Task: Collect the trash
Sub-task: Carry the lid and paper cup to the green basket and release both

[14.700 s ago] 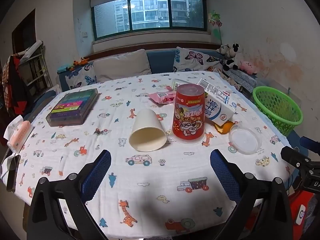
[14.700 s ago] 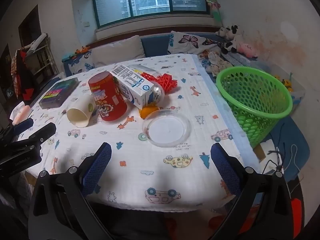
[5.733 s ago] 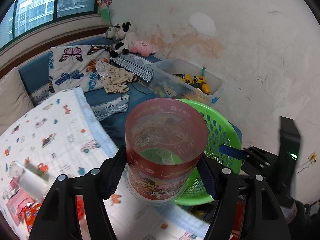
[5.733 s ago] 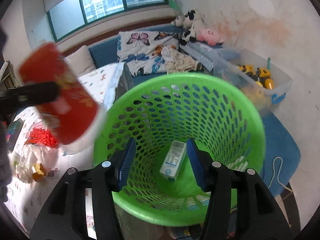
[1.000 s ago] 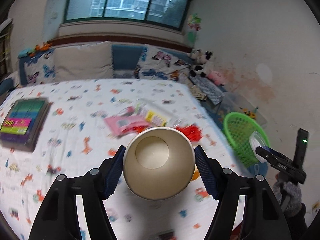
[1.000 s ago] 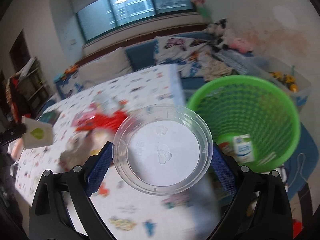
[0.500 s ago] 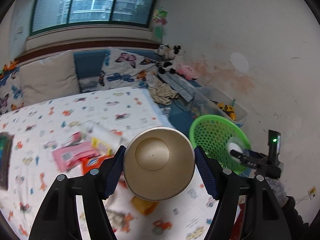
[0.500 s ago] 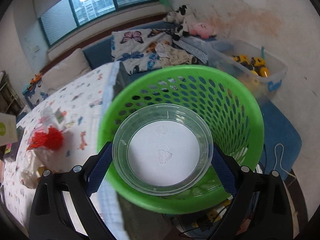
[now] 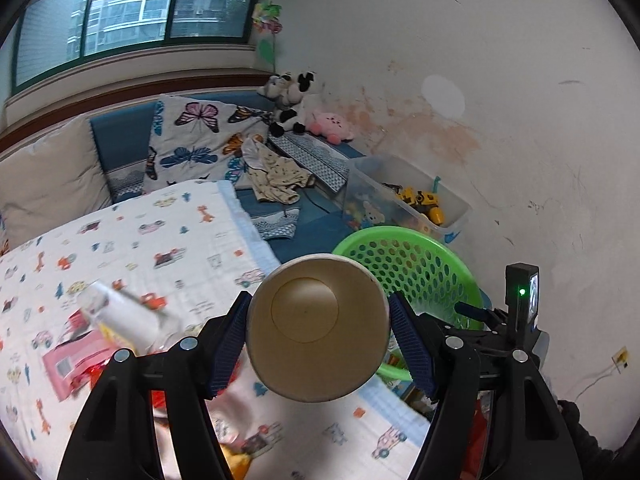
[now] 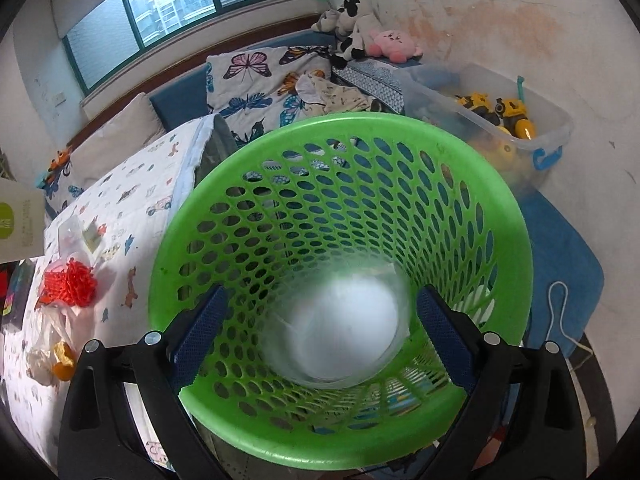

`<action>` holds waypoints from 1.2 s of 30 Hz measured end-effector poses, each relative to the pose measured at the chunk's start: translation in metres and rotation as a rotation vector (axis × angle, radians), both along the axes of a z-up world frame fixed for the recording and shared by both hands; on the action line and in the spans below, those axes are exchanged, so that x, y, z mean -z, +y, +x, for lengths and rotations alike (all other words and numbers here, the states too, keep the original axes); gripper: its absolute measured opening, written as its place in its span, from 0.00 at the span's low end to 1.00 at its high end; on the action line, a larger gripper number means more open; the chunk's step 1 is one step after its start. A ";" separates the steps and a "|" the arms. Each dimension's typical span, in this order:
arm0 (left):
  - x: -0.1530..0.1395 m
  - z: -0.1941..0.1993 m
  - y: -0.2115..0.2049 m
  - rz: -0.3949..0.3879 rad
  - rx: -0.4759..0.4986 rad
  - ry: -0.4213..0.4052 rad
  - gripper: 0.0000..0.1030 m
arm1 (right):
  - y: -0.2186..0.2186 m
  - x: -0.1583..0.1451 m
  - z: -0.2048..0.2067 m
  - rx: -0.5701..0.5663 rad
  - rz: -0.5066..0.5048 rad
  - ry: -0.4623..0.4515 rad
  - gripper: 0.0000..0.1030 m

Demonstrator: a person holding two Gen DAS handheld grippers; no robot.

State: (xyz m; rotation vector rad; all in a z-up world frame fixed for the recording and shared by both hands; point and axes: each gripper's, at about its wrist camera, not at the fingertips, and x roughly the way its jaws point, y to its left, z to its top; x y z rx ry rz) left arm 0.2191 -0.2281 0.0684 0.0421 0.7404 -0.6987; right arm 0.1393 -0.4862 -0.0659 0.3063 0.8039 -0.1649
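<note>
My left gripper (image 9: 318,330) is shut on a white paper cup (image 9: 316,326), its open mouth toward the camera, held over the table's right edge near the green mesh basket (image 9: 420,264). My right gripper (image 10: 324,320) is open right above the basket (image 10: 344,136). A clear plastic lid (image 10: 344,324) is blurred inside the basket, free of the fingers. The paper cup shows at the left edge of the right wrist view (image 10: 20,220). The right gripper shows in the left wrist view (image 9: 472,314).
The table with the cartoon cloth (image 9: 160,240) holds a pink packet (image 9: 68,360), a clear wrapper (image 9: 120,312), red netting (image 10: 70,284) and an orange scrap (image 10: 64,358). A clear toy bin (image 10: 500,120) and a blue mat (image 10: 560,252) lie beside the basket.
My right gripper has opened and let the clear lid go into the basket. My left gripper has carried the paper cup rightward, closer to the basket.
</note>
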 end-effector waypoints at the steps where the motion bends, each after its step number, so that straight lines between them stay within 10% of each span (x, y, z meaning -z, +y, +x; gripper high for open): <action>1: 0.001 0.001 -0.005 0.000 0.007 0.001 0.65 | -0.001 -0.001 -0.001 0.005 -0.001 -0.003 0.92; 22: 0.057 0.009 -0.126 0.067 0.168 0.110 0.68 | -0.004 -0.043 -0.065 0.036 0.008 -0.129 0.92; 36: 0.077 0.004 -0.125 0.066 0.187 0.171 0.78 | 0.000 -0.039 -0.081 0.044 0.020 -0.142 0.92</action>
